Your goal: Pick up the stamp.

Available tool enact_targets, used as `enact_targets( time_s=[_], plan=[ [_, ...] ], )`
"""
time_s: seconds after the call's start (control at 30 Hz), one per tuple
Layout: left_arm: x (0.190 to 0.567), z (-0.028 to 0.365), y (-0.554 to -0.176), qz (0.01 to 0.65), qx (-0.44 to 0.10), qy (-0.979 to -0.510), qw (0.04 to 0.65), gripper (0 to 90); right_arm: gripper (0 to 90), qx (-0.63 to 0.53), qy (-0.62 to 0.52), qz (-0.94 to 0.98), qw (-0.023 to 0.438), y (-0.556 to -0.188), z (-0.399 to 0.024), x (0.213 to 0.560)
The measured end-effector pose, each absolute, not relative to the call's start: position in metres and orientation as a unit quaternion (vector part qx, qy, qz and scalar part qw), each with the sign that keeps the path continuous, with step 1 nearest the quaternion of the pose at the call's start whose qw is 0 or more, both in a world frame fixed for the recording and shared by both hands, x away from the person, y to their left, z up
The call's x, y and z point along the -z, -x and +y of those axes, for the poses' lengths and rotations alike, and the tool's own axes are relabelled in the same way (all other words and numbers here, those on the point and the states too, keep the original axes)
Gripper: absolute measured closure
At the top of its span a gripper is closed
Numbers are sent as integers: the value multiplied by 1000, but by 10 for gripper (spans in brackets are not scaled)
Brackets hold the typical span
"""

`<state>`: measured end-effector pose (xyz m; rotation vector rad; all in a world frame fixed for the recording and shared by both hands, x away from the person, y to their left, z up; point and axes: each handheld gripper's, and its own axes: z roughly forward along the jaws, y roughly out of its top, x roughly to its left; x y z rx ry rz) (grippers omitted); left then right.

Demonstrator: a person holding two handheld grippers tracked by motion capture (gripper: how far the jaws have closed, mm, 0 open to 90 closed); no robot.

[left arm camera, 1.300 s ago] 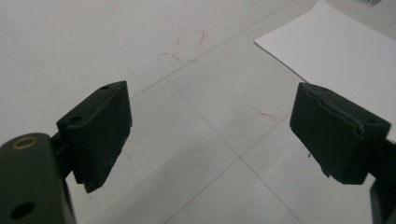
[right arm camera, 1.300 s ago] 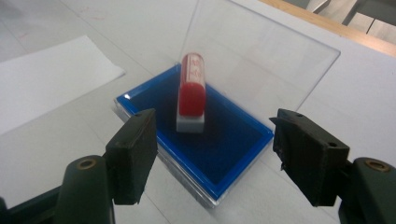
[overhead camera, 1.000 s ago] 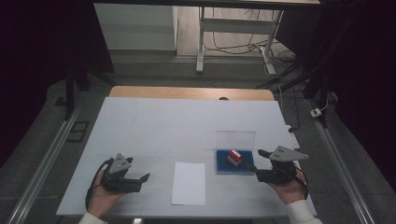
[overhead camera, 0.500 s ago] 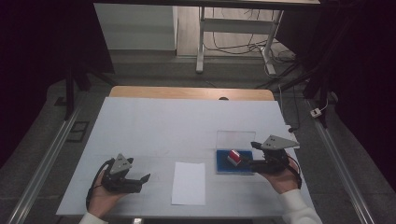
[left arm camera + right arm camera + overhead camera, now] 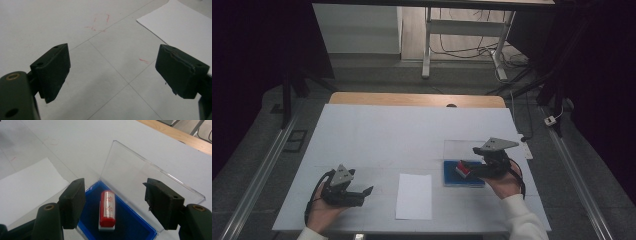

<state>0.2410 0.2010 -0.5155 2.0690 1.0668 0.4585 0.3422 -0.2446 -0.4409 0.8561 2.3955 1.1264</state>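
From the high view, I bring my right gripper point(image 5: 466, 170) over the blue case point(image 5: 451, 180), lower right of centre. In the left gripper view my left gripper point(image 5: 112, 72) rests wide and empty. In the right gripper view, wide jaws have just been closing slightly around nothing; I centre them on the red stamp point(image 5: 107, 208) at lower centre before closing

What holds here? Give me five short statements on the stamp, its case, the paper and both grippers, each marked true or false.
1. The red stamp lies in the blue case. True.
2. The case's clear lid is shut over the stamp. False: it stands open.
3. The right gripper is clamped on the stamp. False: its fingers stand wide on either side, not touching it.
4. The left gripper is open over bare table. True.
5. The white paper lies inside the case. False: it lies on the table left of it.
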Motion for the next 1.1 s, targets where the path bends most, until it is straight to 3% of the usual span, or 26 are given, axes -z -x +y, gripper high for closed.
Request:
enact_targets(
  time_s=[0.47,1.1],
  plan=[
    [517,201,-241,416,-176,-809,375,131,354,-362,-297,868,166,-350,-231,457],
    [518,201,-242,416,-178,-810,373,131,483,-327,-303,882,151,-353,-229,472]
  ],
)
